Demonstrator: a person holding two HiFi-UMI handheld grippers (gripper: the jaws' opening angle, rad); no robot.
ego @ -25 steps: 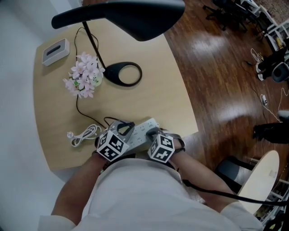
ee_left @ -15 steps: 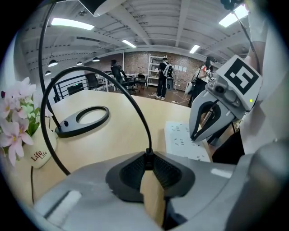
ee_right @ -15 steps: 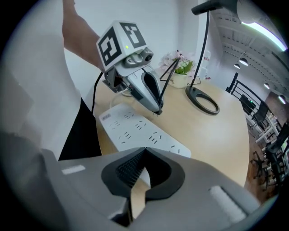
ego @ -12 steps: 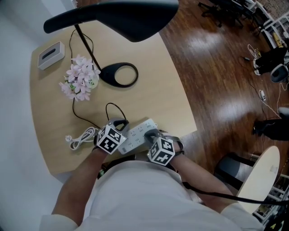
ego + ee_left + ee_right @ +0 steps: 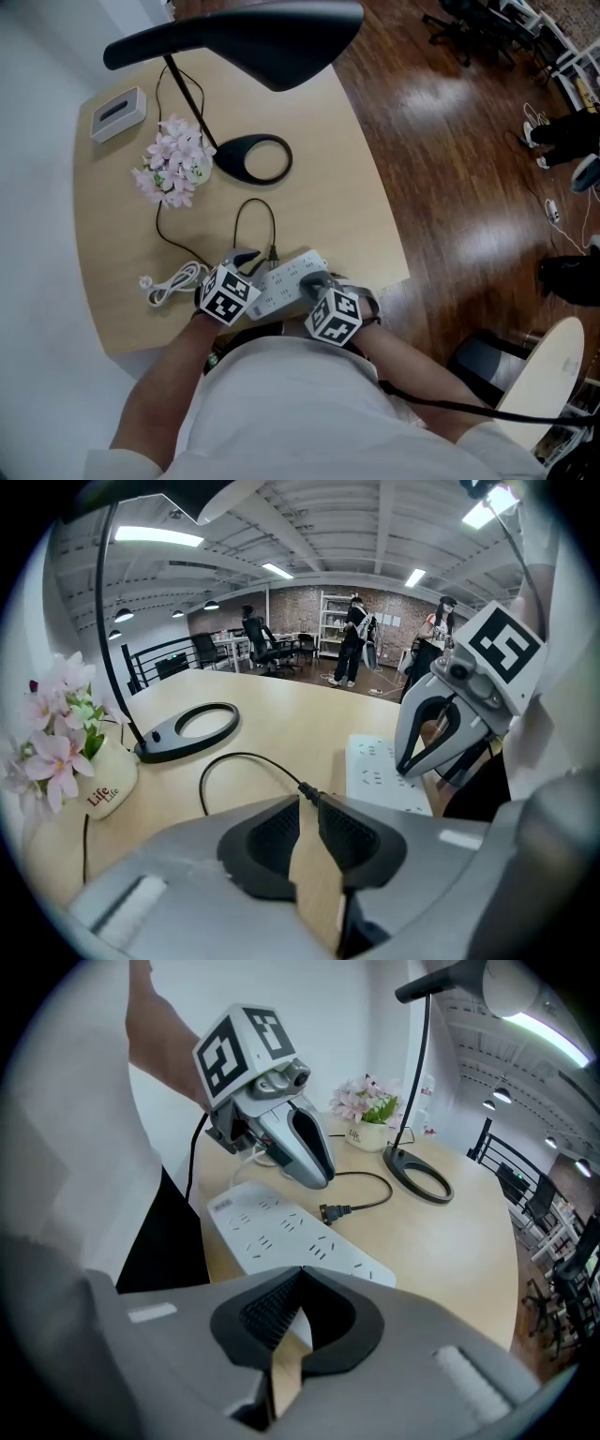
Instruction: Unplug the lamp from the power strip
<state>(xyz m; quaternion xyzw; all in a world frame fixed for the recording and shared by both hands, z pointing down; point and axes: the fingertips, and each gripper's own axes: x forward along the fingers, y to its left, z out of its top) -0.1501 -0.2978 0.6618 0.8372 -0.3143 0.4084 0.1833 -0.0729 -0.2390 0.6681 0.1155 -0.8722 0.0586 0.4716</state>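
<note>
The white power strip [image 5: 286,275] lies near the table's front edge. The lamp's black plug [image 5: 336,1210] lies loose on the table beside the strip, its prongs toward the sockets and out of them. Its cord [image 5: 253,204] loops back toward the ring-shaped lamp base [image 5: 253,157]. My left gripper [image 5: 246,260] sits just left of the plug [image 5: 309,793], slightly open, with only bare table between its pads. My right gripper [image 5: 316,277] is shut on the strip's near right end [image 5: 298,1321].
A pot of pink flowers [image 5: 173,159] stands left of the lamp base, with a small white box [image 5: 117,111] at the far left corner. The strip's own bundled white cord [image 5: 173,281] lies left of my left gripper. The black lamp head [image 5: 244,42] hangs over the table's back.
The left gripper pulled the plug out of the strip and then let it go. The cord's loop has grown and shifted right. The right gripper stayed on the strip.
</note>
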